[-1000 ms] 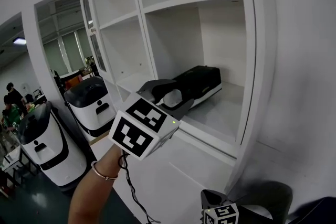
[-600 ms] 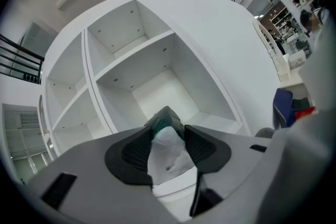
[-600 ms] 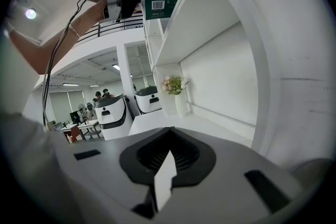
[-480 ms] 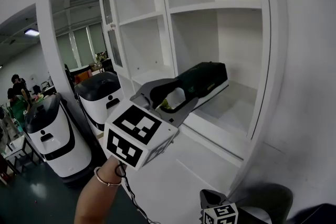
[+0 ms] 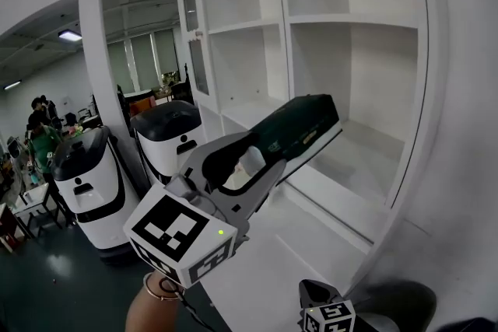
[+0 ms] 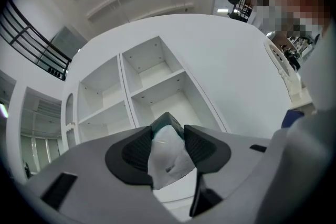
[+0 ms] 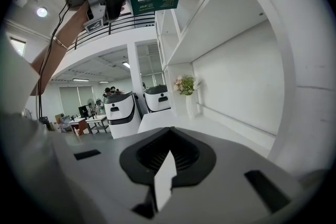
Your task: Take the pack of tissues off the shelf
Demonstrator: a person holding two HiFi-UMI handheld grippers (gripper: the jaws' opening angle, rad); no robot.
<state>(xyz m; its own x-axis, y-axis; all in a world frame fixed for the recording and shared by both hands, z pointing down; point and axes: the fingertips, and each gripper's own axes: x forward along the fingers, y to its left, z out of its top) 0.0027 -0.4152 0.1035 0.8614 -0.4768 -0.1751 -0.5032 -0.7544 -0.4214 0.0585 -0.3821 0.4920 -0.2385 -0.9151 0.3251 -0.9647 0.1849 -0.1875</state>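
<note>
Room: a bright, white-walled hall with the shelf (image 5: 354,167) built in along the right side.
Right tongs (image 7: 168,157): lowest and closest to the camera, clenched, the pads together. A thin white sliver shows at their seam, and I cannot tell what it is. They carry nothing of the task.
Left tongs (image 6: 168,139): raised in front of the shelf and grasping the pack of tissues (image 5: 303,124) by its white, crumpled end, one pad on each side.
Pack of tissues: off the shelf and in the air, its long dark-green body sticking out past the pads and tilted upward. It touches no board.
Handling: probably light and soft, giving under the squeeze. The wrapper looks glossy, so it may slip. Held at one end it can sag or swing, so a hold across the middle of the narrow sides would likely be steadier.
Shelf: the compartments in view are bare.
Beyond: two white wheeled robots (image 5: 93,183) with dark tops stand on the left. A vase of flowers (image 7: 185,85) sits by the wall, and people (image 5: 39,128) stand far back.
</note>
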